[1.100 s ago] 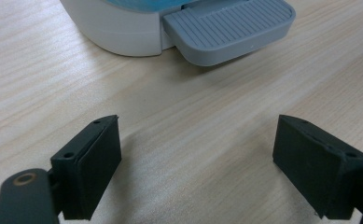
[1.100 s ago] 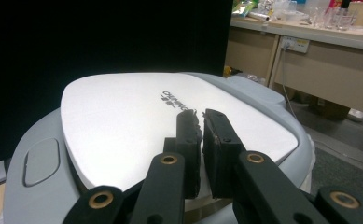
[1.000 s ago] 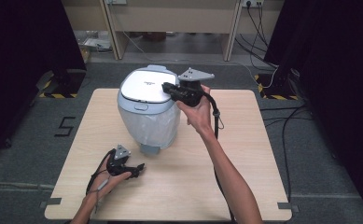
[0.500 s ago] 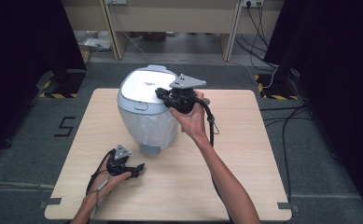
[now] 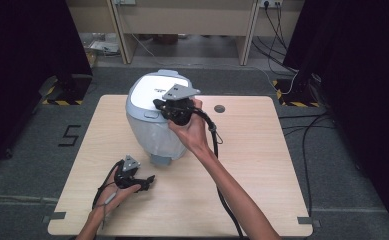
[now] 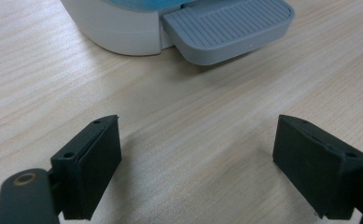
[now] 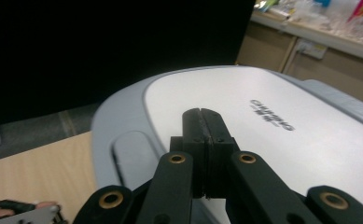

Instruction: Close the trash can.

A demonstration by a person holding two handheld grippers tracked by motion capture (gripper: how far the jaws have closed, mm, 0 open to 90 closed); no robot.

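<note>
Leftward across the white-lidded, grey-bodied pedal bin [image 5: 154,117] mid-table goes the right gripper [image 7: 202,122], jaws pressed together holding nothing, likely to press its lid, while the left gripper [image 6: 198,163] rests wide open near the grey foot pedal [image 6: 228,25].

I'm working in a lab: black curtains [image 5: 27,55] flank the tabletop [image 5: 262,150], with hazard tape [image 5: 62,102], wall sockets [image 5: 269,3] and trailing cables [image 5: 307,135].
</note>
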